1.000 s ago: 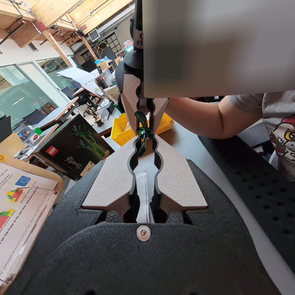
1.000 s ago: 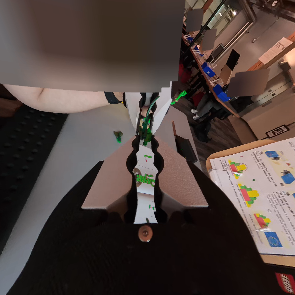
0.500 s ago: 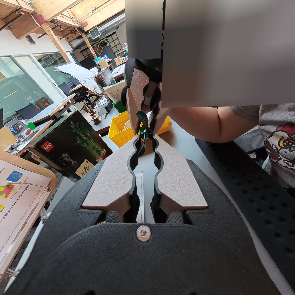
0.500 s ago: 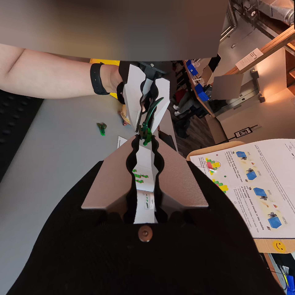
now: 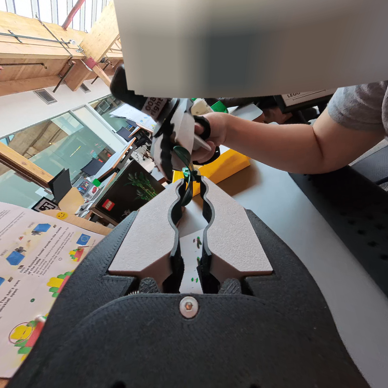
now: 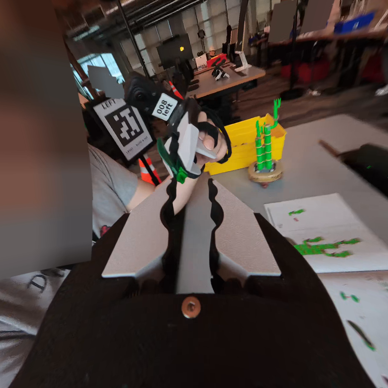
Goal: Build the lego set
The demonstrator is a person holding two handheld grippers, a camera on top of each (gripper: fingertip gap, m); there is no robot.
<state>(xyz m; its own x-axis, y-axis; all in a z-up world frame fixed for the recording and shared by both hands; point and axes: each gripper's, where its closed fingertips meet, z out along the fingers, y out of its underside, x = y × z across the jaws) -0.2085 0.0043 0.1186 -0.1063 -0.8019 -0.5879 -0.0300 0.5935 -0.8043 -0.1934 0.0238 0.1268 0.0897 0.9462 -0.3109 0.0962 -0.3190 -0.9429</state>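
Note:
My left gripper is shut on a green leaf piece, a dark green leaf on a bright green stem part that sticks out past the tips. In the right wrist view the left gripper holds this leaf piece in the air, just left of my right gripper. My right gripper is open and empty. Its fingers show tilted just beyond the leaf in the left wrist view. The green bamboo model stands upright on a round tan base on the grey table.
A yellow bin stands behind the model. An open instruction booklet lies to the right. A black set box, a printed sheet on a board and a black studded mat border the table. A person's arm reaches across. Both grippers' tips are close together, under 4 cm apart.
My right gripper has opened, let go of the leaf piece and swung away from it. My left gripper keeps hold of the piece and has tilted.

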